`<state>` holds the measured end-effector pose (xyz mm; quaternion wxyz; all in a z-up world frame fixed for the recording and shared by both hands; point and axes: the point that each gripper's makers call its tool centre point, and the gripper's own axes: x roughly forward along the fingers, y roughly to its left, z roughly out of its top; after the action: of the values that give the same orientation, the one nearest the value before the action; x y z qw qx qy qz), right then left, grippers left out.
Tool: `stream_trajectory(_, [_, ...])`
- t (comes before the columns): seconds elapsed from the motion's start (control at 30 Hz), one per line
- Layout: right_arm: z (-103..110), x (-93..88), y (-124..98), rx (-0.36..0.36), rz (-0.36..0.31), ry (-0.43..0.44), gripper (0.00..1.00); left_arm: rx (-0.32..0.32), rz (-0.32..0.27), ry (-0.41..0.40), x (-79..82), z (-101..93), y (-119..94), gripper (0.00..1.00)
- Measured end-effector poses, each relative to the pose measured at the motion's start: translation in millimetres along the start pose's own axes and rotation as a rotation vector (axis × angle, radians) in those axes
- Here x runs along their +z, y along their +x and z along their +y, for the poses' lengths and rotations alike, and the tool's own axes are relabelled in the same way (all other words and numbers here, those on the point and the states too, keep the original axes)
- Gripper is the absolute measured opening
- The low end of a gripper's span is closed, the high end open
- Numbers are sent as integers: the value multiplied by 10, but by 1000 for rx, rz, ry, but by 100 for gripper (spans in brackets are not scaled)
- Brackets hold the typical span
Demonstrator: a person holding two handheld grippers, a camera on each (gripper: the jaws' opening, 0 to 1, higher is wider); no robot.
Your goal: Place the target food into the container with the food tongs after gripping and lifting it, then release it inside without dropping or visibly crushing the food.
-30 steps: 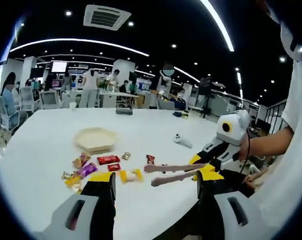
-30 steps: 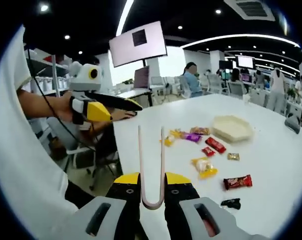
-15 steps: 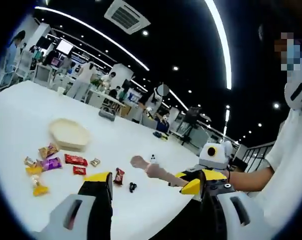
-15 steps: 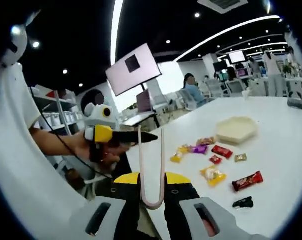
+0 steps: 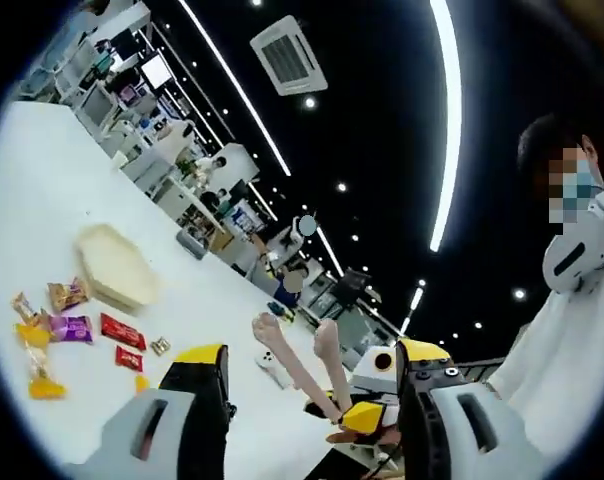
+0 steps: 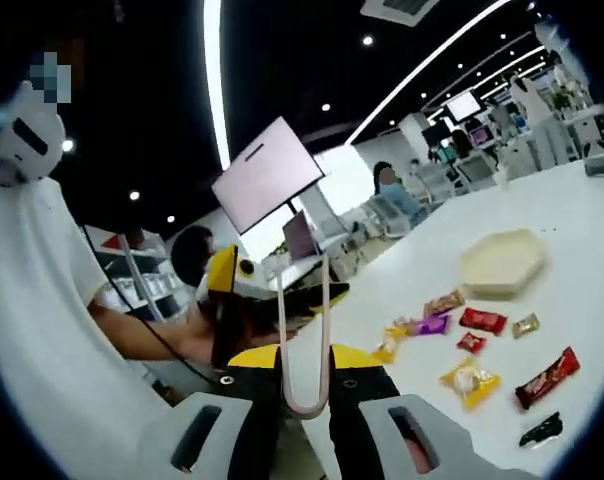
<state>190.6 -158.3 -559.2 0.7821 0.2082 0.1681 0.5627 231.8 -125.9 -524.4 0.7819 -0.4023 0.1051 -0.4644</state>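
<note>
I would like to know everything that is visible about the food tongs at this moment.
The food tongs are a pale pink, U-shaped pair that looks like plastic or silicone. In the right gripper view the closed bend sits between the jaws of the right hand-held gripper, which is shut on it, and the two thin arms rise straight, parallel and apart. In the left gripper view the same tongs point up with rounded tips spread open. The tips hold nothing and hang in the air above the white table.

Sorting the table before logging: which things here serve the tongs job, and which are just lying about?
Job:
tongs in the right claw
snack packets
cream tray

Lying about:
small black item
wall screen
</note>
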Motion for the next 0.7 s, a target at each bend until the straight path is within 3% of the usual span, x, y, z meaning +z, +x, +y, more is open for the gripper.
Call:
stream_trajectory(0.23, [-42, 178, 300, 11, -88, 120, 16, -75, -108, -73, 408, 181, -40, 63])
stream_trajectory(0.47, [-102, 150, 510, 14, -90, 156, 16, -112, -74, -68, 533, 333, -32, 54])
stream_trajectory(0.53, [-128, 134, 574, 9, -103, 163, 16, -153, -84, -94, 602, 344, -42, 51])
stream_trajectory(0.7, [-153, 135, 638, -7, -141, 230, 16, -183, -60, -139, 599, 408, -55, 44])
